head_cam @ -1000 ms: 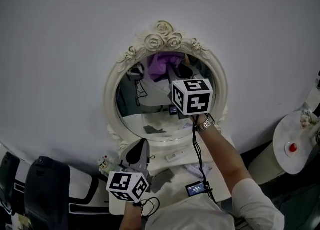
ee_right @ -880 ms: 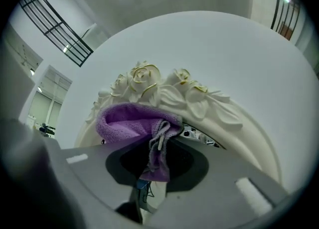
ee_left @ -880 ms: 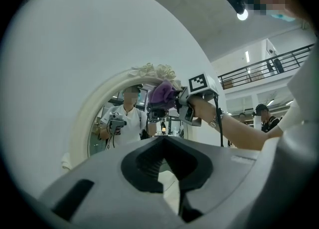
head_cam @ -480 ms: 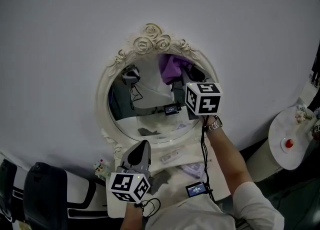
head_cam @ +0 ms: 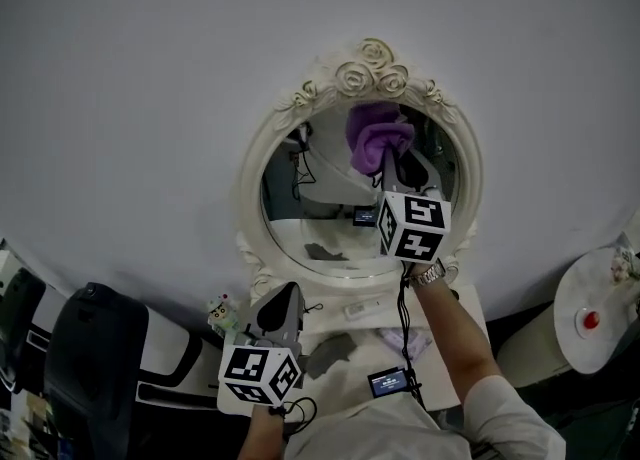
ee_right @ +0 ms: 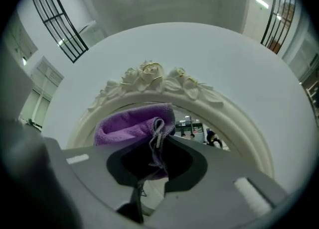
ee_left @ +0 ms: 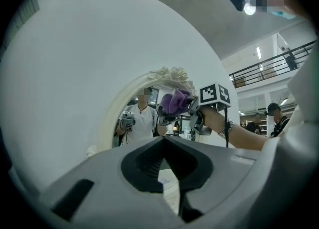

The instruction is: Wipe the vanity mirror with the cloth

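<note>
An oval vanity mirror in a cream frame topped with carved roses hangs on the white wall. My right gripper is shut on a purple cloth and presses it against the upper part of the glass. In the right gripper view the cloth bunches between the jaws just under the frame's roses. My left gripper stays low, below the mirror, shut and holding nothing. In the left gripper view, the mirror frame, the cloth and the right gripper's marker cube lie ahead.
A small white table stands under the mirror with a flat white object and a small figurine on it. A black chair is at lower left. A round white table with a red item is at right.
The right gripper swept the cloth right, then back left, across the upper glass. The head view shifted, so the mirror now sits further right. The left gripper stayed put.
</note>
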A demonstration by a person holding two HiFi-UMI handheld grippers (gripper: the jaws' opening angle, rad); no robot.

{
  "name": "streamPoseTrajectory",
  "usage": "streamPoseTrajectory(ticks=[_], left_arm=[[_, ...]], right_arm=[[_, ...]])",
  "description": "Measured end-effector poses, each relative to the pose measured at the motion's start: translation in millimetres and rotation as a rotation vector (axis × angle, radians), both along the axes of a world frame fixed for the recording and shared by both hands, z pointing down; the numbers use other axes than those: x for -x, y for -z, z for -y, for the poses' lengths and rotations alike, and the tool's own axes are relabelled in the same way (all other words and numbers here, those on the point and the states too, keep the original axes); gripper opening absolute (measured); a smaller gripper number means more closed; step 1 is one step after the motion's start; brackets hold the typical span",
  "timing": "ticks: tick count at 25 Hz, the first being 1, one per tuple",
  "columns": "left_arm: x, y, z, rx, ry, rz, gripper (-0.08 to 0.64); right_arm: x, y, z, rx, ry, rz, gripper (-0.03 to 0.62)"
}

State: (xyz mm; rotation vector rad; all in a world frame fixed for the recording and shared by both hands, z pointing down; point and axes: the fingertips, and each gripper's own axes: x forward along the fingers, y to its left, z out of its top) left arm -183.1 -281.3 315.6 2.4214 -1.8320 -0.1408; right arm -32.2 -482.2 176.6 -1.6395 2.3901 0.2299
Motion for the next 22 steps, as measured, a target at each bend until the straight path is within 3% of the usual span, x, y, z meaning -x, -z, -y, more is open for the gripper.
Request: streamPoseTrajectory(ticks=[5, 12, 17, 22], left_arm=[[21, 1, -19, -0.004, 0.063, 0.013, 0.000], [61, 1, -54, -0.010, 0.192, 0.018, 0.000], [83, -3, -71, 0.001, 0.256, 0.011, 0.000], [82, -6, -67, 0.011, 0.254, 0.019, 0.000]], right_arm=[[84, -20, -18, 0.037, 0.172, -0.049, 0.072], [170, -46, -28, 0.103, 0.298, -0.081, 0.071], [196, -51, -28, 0.125, 0.318, -0.067, 0.069], [196, -50, -20, 0.123, 0.316, -0.065, 0.067]])
